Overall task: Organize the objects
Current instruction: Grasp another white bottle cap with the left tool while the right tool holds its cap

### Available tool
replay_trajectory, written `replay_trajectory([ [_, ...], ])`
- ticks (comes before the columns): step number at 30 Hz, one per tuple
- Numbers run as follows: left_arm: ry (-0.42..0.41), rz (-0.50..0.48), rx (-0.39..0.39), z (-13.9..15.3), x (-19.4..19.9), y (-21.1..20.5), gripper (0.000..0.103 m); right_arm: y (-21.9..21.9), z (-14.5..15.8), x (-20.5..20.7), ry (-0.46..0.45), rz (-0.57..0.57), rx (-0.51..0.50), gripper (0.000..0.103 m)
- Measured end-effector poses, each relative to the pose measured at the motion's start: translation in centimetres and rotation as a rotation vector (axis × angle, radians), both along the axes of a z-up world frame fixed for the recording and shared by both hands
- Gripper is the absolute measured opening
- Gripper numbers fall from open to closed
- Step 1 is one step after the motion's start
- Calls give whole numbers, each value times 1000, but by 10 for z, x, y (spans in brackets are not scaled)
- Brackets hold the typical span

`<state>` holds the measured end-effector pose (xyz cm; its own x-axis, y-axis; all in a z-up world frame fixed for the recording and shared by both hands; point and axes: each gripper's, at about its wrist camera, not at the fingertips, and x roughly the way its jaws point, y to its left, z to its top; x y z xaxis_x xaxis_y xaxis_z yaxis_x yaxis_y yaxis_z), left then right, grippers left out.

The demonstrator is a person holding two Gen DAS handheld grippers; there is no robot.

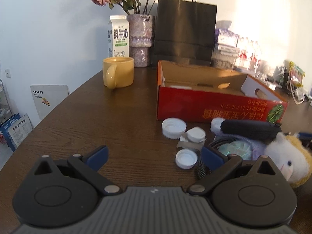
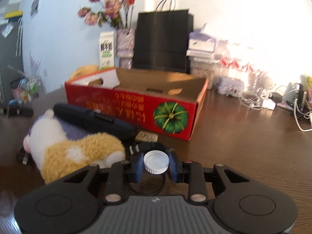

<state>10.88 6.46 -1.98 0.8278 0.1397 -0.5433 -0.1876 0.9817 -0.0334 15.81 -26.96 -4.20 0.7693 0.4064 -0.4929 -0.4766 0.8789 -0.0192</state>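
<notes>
In the right wrist view my right gripper (image 2: 156,162) is shut on a white bottle cap (image 2: 156,161), its blue pads pressing both sides. Behind it lies a plush toy (image 2: 78,152), a black pouch (image 2: 97,120) and the open red cardboard box (image 2: 175,115). My left gripper (image 1: 154,156) stands open over bare wood, nothing between its fingers. To its right lie loose white caps: a large one (image 1: 173,127), a smaller one (image 1: 186,158) and one on crumpled paper (image 1: 196,135). The red box (image 1: 214,105), the pouch (image 1: 249,129) and the plush (image 1: 288,161) also appear there.
A yellow mug (image 1: 118,72), milk carton (image 1: 118,36), flower vase (image 1: 140,39) and black paper bag (image 1: 185,29) stand at the back of the brown table (image 1: 97,120). Cables and small devices (image 2: 273,97) clutter the far right. A black cable (image 1: 200,165) lies by the left gripper.
</notes>
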Motion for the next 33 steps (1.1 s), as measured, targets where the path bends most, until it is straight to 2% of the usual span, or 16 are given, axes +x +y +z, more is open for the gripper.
replay_trajectory([
  [6, 62, -23, 27, -14, 9, 2, 103, -8, 5, -8, -65, -61, 55, 28],
  [13, 101, -76, 88, -20, 20, -1, 103, -9, 7, -10, -73, -76, 67, 28],
  [19, 116, -97, 82, -25, 30, -1, 103, -10, 7, -12, -73, -89, 82, 28],
  [22, 110, -106, 78, -26, 34, -2, 100, -10, 7, -11, -71, -89, 83, 28],
  [25, 102, -125, 64, -26, 36, -3, 90, -9, 7, -12, -69, -88, 82, 28],
  [27, 94, -145, 49, -25, 37, -4, 79, -9, 7, -11, -68, -87, 82, 28],
  [33, 80, -179, 51, -24, 41, -11, 62, -7, 6, -10, -59, -92, 78, 28],
])
